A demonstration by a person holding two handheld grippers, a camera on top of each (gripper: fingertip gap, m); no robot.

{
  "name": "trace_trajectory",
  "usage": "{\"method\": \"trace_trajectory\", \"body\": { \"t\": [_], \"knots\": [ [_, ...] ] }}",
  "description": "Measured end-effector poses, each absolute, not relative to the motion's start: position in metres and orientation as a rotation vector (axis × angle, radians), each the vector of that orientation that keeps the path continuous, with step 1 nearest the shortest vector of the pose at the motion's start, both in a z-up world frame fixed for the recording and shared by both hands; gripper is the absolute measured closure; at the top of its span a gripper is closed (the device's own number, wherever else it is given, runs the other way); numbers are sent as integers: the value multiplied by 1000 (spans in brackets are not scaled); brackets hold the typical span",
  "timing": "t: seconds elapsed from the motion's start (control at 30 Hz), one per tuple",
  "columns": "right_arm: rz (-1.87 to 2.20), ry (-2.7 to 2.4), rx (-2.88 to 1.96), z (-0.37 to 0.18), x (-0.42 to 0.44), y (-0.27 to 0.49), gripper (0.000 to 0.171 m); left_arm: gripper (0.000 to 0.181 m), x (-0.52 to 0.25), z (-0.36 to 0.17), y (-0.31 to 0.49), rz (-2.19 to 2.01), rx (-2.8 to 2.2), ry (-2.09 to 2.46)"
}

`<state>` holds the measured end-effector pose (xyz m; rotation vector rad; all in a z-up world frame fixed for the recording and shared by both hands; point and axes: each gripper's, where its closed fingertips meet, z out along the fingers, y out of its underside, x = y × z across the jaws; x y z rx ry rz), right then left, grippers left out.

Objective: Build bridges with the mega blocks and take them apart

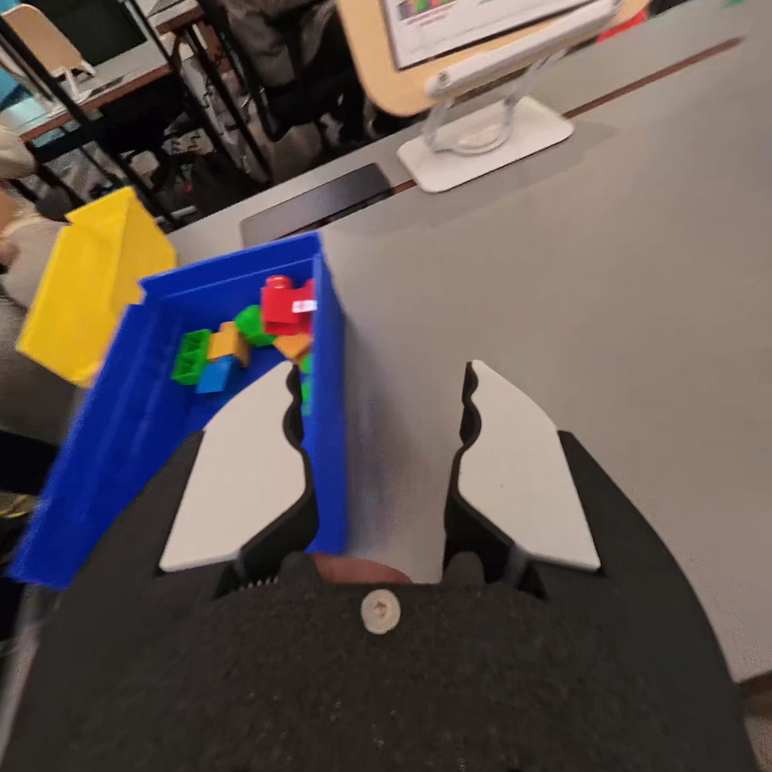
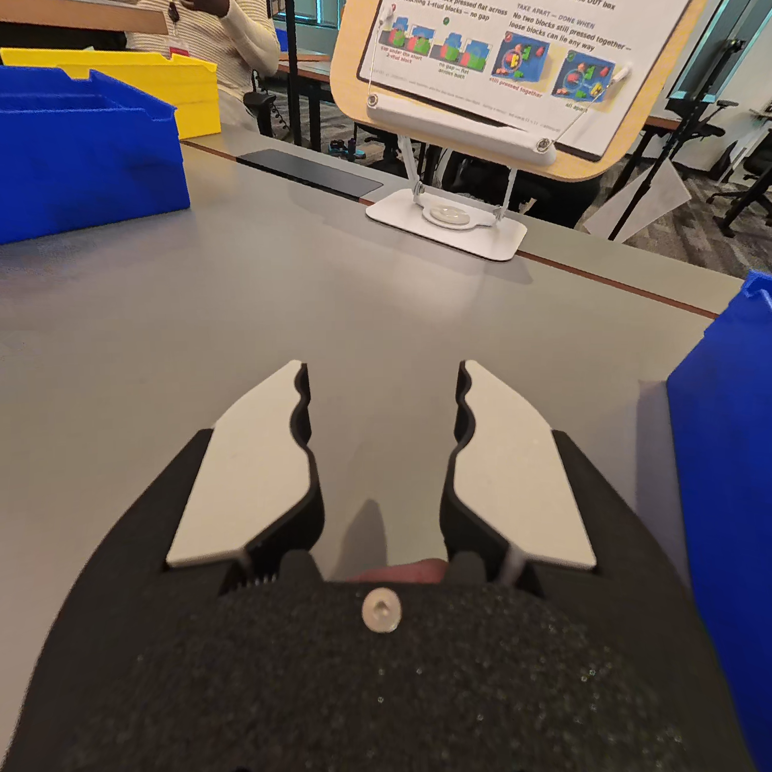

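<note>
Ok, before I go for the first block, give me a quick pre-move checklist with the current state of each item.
1. Left gripper open and empty: ok.
2. Right gripper open and empty: ok.
3. Loose blocks available: ok, a red block and green, orange and blue ones lie in the blue bin.
4. Left gripper lined up over the blocks: not ok, it sits over the bin's right wall and the table.
5. Build space in front of the right gripper clear: ok.
6. Contents of the second blue bin: cannot tell.
</note>
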<state>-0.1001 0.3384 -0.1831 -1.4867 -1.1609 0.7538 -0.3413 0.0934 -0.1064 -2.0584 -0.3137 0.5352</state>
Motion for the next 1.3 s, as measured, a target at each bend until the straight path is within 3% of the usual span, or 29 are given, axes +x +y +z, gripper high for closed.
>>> {"method": "trace_trajectory", "body": {
  "t": [0.17, 0.47, 0.87, 0.97, 1.3],
  "knots": [
    [772, -1164, -1491, -184, -106, 338, 104, 105, -440, -115, 80, 648, -2308, -330],
    [763, -1157, -1481, -179, -99, 344, 105, 103, -556, -213, 72, 535, -2752, -490],
    [795, -1146, -1506, -181, -92, 351, 106, 113, -577, -267, 76, 232, -2948, -701],
    [792, -1150, -1508, -181, -91, 351, 107, 143, -576, -268, 83, 162, -2934, -691],
    [793, -1164, -1492, -176, -91, 346, 110, 144, -563, -258, 59, 232, -2879, -666]
  ]
}}
